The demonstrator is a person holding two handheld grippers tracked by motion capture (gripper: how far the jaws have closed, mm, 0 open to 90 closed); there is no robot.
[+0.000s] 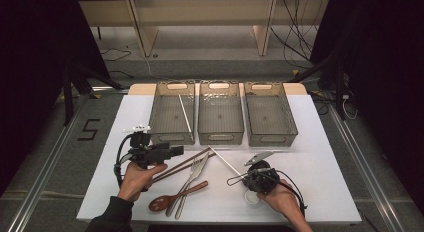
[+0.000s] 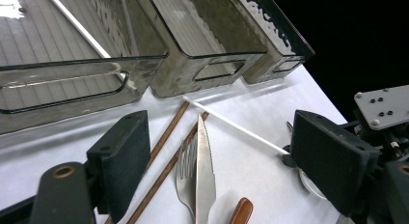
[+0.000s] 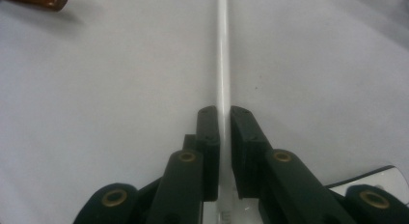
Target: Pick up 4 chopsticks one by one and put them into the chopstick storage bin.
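The white chopstick [image 3: 223, 50] lies flat on the white bench [image 1: 320, 142], and the right gripper [image 3: 224, 119] has its two black jaws drawn in against the stick's near end, one on either side, gripping it. In the high view that chopstick [image 1: 225, 161] runs from the right gripper [image 1: 239, 178] toward 11 o'clock, its far tip just short of the middle tray.

There are two white chopsticks: the second chopstick [image 1: 185, 113] lies lengthwise inside the left tray [image 1: 172, 113]. There are three clear trays in a row at 12 o'clock: the left tray, the middle tray [image 1: 220, 113] and the right tray [image 1: 270, 114].

At 9 o'clock of the held stick lie one fork [image 1: 192, 178] and one knife [image 1: 196, 173], side by side and touching, with two brown chopsticks [image 1: 181, 167] slanting beneath them toward the left hand [image 1: 136, 178]. One wooden spoon [image 1: 176, 196] sits at 7 o'clock, its bowl toward the bench's near edge.

The left gripper [image 1: 175, 152] hangs above the brown chopsticks with its jaws wide apart and nothing between them. A small white disc [image 1: 251, 197] lies just under the right hand [image 1: 280, 199].
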